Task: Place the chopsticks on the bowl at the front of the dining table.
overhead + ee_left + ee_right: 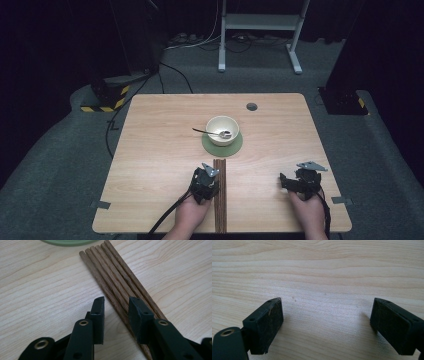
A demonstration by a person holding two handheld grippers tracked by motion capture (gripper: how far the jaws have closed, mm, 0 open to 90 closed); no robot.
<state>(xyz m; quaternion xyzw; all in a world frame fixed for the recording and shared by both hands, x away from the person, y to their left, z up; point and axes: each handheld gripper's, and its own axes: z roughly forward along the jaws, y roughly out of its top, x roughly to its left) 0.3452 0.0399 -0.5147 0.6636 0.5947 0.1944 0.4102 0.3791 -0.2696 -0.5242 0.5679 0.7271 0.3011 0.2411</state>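
Note:
Several brown wooden chopsticks [220, 197] lie side by side in a strip from the table's front edge toward a green round mat [222, 146]. On the mat stands a cream bowl [223, 129] with a metal spoon [207, 132] in it. My left gripper [206, 181] hovers low at the strip's left side. In the left gripper view the left gripper [117, 308] straddles the chopsticks [110, 277]: some run between the jaws, others pass under the right jaw, and bare wood shows beside the left pad. My right gripper [325, 325] stands wide open over bare table.
The wooden table [150, 150] has a round grey cable hole [251, 106] at the back right. The edge of the green mat [67, 242] shows at the top of the left gripper view. My right gripper [301, 181] is near the front right edge. A white frame [260, 30] stands on the floor behind.

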